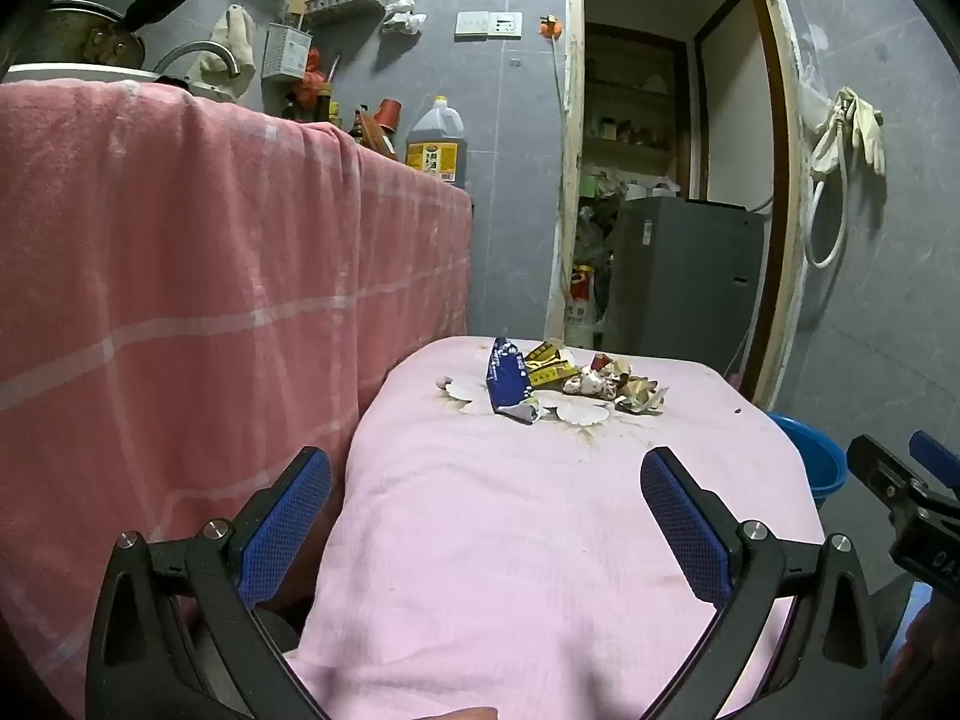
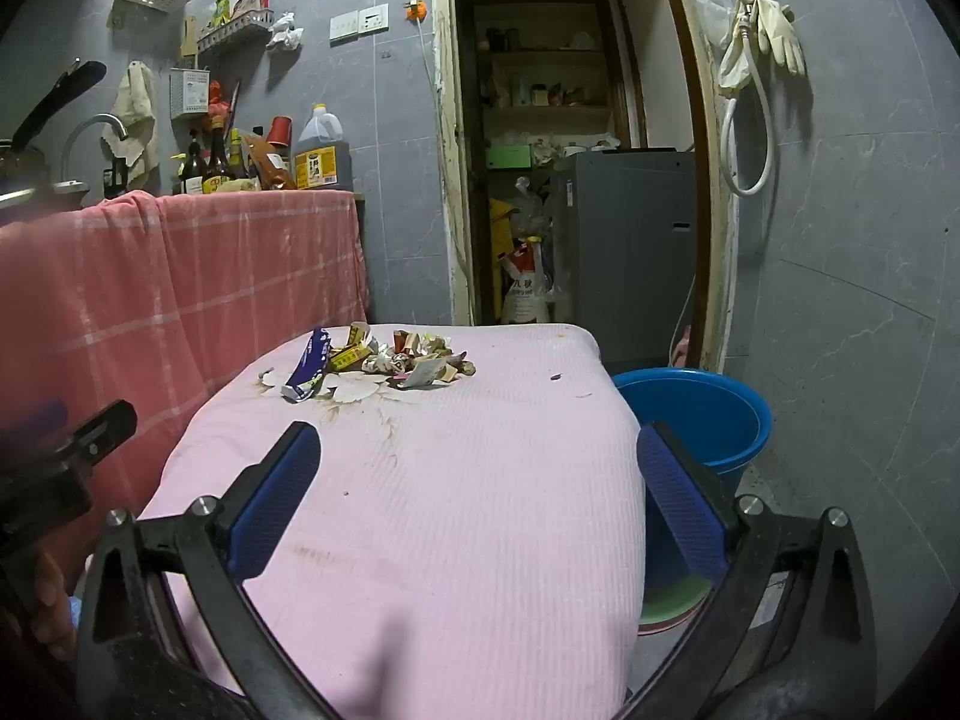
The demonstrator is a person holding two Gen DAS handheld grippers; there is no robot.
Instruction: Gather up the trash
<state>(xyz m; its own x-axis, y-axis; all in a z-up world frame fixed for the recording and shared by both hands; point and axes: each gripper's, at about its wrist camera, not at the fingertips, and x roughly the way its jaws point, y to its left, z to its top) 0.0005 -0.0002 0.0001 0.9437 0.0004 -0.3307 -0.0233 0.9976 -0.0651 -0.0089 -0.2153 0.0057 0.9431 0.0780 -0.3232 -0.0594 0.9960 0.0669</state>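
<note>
From the left wrist I see my left gripper (image 1: 486, 474) with fingers wide apart, empty, well short of the wrapper pile (image 1: 558, 381) on the pink-covered desk (image 1: 540, 540), so reaching comes next; from the right wrist my right gripper (image 2: 477, 453) gapes too beside the blue bucket (image 2: 708, 420), labels unreadable.

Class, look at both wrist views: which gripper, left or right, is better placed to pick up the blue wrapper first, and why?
Probably left. The blue wrapper lies at the near left end of the trash pile, almost centred between the open left gripper. From the right gripper, also open, it sits off to the left.
</note>
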